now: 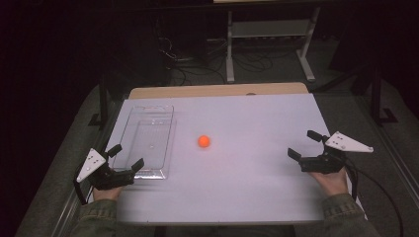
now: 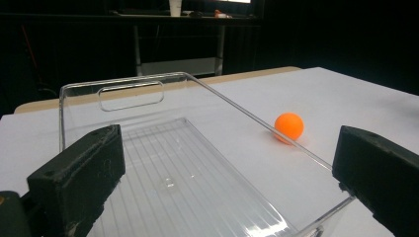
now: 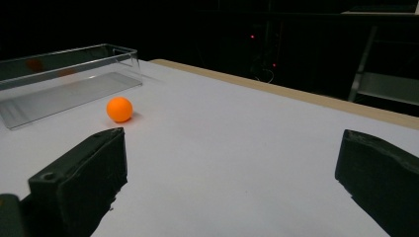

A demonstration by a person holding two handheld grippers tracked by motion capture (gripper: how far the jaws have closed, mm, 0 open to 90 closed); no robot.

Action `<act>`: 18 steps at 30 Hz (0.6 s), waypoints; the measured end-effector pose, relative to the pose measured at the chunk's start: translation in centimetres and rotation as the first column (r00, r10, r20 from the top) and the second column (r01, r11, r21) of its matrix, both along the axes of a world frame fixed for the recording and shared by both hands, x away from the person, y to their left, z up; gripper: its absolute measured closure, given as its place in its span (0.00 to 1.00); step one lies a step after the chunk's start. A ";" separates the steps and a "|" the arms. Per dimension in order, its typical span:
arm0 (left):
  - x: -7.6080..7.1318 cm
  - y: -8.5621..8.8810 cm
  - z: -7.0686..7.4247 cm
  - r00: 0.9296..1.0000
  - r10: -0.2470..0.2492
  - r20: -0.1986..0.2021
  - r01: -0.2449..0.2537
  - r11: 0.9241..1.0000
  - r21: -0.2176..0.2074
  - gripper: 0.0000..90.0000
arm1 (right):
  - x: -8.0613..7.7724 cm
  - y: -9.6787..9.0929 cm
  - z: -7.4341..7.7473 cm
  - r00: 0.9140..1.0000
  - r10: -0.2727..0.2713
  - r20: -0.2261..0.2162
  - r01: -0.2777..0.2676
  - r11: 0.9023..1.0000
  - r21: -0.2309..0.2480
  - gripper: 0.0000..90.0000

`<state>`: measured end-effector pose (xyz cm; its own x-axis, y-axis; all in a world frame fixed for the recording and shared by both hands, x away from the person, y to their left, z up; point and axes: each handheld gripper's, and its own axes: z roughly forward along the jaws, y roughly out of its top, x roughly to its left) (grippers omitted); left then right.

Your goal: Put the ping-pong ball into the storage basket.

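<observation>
An orange ball [image 1: 204,141] lies on the white table top [image 1: 247,168], a little right of a clear plastic tray [image 1: 148,140] that holds nothing. My left gripper [image 1: 126,157] rests at the tray's near end, open, jaws wide apart with nothing between the pads. From the left gripper view the tray [image 2: 163,163] stretches away ahead and the ball [image 2: 289,126] sits beyond its right wall. My right gripper [image 1: 305,144] stands open at the table's right side, well away from the ball [image 3: 119,109] and tray [image 3: 64,79].
The table's far edge is a bare wooden strip [image 1: 217,91]. Behind it stand a metal frame [image 1: 269,34] and loose cables on a dark floor. A cable [image 1: 380,192] trails from my right gripper off the table's right edge.
</observation>
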<state>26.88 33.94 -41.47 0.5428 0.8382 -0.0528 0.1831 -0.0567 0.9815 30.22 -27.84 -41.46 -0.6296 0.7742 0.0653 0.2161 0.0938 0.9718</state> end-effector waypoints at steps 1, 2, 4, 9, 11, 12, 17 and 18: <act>-0.1 0.0 0.0 1.000 -0.001 0.000 0.001 1.000 0.000 0.00 | 0.0 0.0 0.0 1.000 0.003 -0.002 -0.003 1.000 0.003 0.00; -0.2 -0.1 0.0 1.000 -0.003 0.000 0.003 1.000 0.002 0.00 | 0.0 0.0 -0.1 1.000 0.006 -0.006 -0.006 1.000 0.004 0.00; -0.2 -0.2 0.1 1.000 -0.008 0.001 0.008 1.000 0.007 0.00 | 0.0 0.1 -0.1 1.000 0.011 -0.007 -0.011 1.000 -0.002 0.00; -0.4 -0.5 0.3 1.000 -0.016 0.003 0.016 0.999 0.028 0.00 | -0.1 0.1 0.0 1.000 0.014 0.000 -0.014 1.000 0.003 0.00; -0.3 -0.6 0.4 1.000 -0.016 -0.001 0.016 0.999 0.035 0.00 | -0.1 0.1 0.0 1.000 0.010 -0.004 -0.010 1.000 0.007 0.00; -0.3 -0.8 0.5 1.000 -0.013 -0.003 0.013 0.999 0.039 0.00 | -0.1 0.0 0.0 1.000 0.008 -0.005 -0.008 1.000 0.009 0.00; -0.2 -1.1 0.9 1.000 -0.025 -0.004 0.025 0.999 0.047 0.00 | -0.1 0.1 0.0 1.000 0.016 -0.004 -0.016 1.000 0.008 0.00; -0.2 -1.2 1.1 0.999 -0.032 -0.004 0.032 0.998 0.058 0.00 | -0.2 0.1 0.0 1.000 0.016 -0.004 -0.016 1.000 0.008 0.00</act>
<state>26.68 32.73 -40.40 0.5694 0.8221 -0.0065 0.1834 -0.1193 0.9758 30.05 -27.74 -41.46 -0.6415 0.7636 0.0735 0.2185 0.0900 0.9717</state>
